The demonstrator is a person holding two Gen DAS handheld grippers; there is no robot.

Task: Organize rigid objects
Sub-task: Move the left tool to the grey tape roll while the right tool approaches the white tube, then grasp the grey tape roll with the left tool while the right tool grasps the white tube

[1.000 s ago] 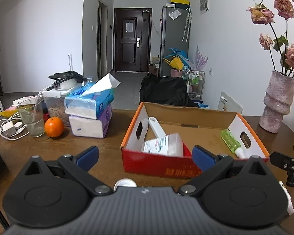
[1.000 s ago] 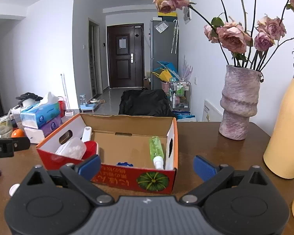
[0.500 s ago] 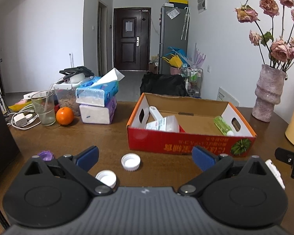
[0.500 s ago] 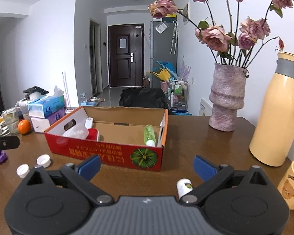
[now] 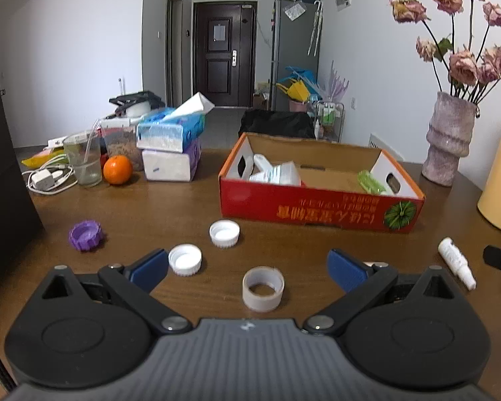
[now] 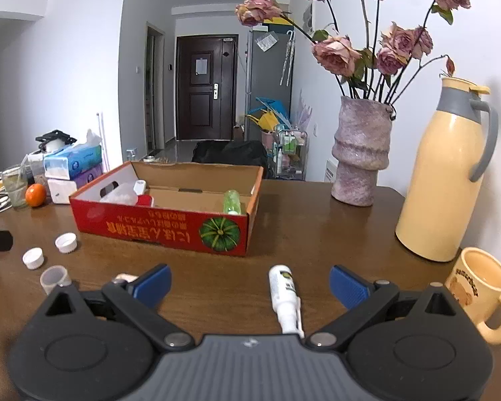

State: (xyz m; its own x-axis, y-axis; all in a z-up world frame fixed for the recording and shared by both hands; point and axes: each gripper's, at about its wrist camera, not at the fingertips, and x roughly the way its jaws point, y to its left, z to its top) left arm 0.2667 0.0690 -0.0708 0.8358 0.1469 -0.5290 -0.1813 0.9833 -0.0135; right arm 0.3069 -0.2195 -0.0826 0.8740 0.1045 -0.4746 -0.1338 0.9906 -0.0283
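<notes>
In the left wrist view the left tool (image 5: 247, 265) is sitting low in the frame with its blue pads spread wide, holding nothing. Between the pads, in the lower centre, a roll of clear tape (image 5: 263, 288) is lying flat on the brown table (image 5: 170, 200). Just beyond the left pad a white cap (image 5: 185, 259) is resting open side up, and a second white cap (image 5: 224, 232) is lying a little above it toward the middle. A purple cap (image 5: 85, 234) is sitting well apart at centre left. At the right edge a small white bottle (image 5: 456, 262) is lying on its side.

The red cardboard box (image 5: 317, 209) is standing in the middle of the frame, open at the top, with white items in its left end and a green bottle (image 5: 370, 182) lying in its right end. At upper left an orange (image 5: 117, 169) is sitting beside a glass (image 5: 83, 160) and two stacked tissue packs (image 5: 172, 147). At upper right a pink vase (image 5: 447, 137) is holding dried roses.

In the right wrist view the right tool (image 6: 248, 282) is also gaping wide and gripping nothing. The small white bottle (image 6: 284, 295) is lying between its pads, lower centre, nozzle pointing toward the camera. The red cardboard box (image 6: 163, 225) is standing in the centre left, the caps and tape at far left. A cream thermos jug (image 6: 447, 173) is standing at right, with a cream mug (image 6: 481, 287) just in front of it at lower right.
</notes>
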